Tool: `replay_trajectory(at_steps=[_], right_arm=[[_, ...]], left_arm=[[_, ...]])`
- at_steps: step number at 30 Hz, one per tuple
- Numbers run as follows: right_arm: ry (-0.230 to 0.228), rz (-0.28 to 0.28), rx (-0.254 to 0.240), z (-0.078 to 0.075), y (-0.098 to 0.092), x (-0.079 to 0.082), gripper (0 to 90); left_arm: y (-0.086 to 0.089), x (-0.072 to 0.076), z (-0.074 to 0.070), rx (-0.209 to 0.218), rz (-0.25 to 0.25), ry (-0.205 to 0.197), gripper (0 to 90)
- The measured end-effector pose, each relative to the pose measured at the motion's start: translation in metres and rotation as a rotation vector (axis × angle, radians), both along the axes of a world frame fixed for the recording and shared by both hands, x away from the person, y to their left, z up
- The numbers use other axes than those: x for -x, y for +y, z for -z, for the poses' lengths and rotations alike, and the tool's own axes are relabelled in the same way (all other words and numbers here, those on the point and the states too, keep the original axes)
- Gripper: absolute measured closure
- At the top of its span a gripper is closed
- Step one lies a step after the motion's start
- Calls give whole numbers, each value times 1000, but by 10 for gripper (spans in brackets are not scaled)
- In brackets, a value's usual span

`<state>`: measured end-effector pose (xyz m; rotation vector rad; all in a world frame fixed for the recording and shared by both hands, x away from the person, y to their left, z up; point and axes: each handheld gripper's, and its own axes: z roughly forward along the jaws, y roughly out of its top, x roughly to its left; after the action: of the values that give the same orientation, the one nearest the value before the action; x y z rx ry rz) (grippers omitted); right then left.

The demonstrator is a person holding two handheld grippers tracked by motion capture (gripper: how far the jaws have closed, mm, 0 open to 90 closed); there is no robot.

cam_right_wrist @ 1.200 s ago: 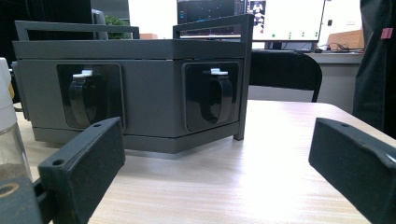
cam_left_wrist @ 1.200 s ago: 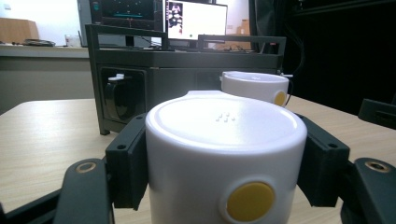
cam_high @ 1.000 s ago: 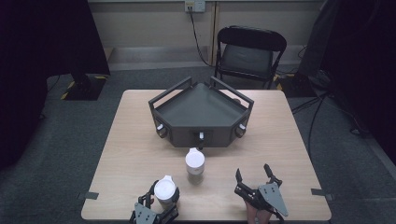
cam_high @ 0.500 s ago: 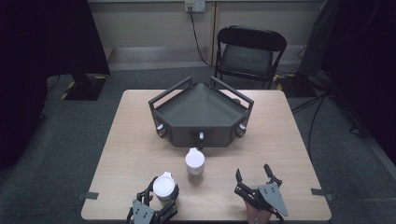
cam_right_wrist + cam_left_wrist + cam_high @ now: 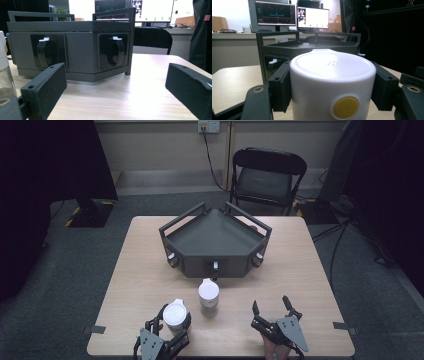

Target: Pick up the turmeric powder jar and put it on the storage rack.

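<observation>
1. Two white-capped jars on the table [image 5: 150, 270]: near jar [image 5: 176, 316] at the front left, second jar [image 5: 208, 296] just beside it, toward the grey tray [image 5: 215, 242].
2. Left gripper [image 5: 172, 330] clamps the near jar, pads against both sides; yellow dot visible on its cap.
3. Right gripper [image 5: 272, 310] rests front right, jaws wide apart, nothing between them, pointing at the tray.

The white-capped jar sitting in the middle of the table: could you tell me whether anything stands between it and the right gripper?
Nothing visible does. The right gripper rests open, and only bare table separates it from the white-capped jar.
</observation>
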<state>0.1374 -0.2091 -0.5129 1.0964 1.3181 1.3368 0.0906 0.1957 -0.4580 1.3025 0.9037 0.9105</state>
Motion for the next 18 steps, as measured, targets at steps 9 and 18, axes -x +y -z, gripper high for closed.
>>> replay_trajectory(at_steps=[9,18], right_arm=[[0,0,0,0,0,0,20],[0,1,0,0,0,0,20]], left_arm=[[5,-8,-12,3,25,-13,310],[7,-16,-22,6,42,-19,309]])
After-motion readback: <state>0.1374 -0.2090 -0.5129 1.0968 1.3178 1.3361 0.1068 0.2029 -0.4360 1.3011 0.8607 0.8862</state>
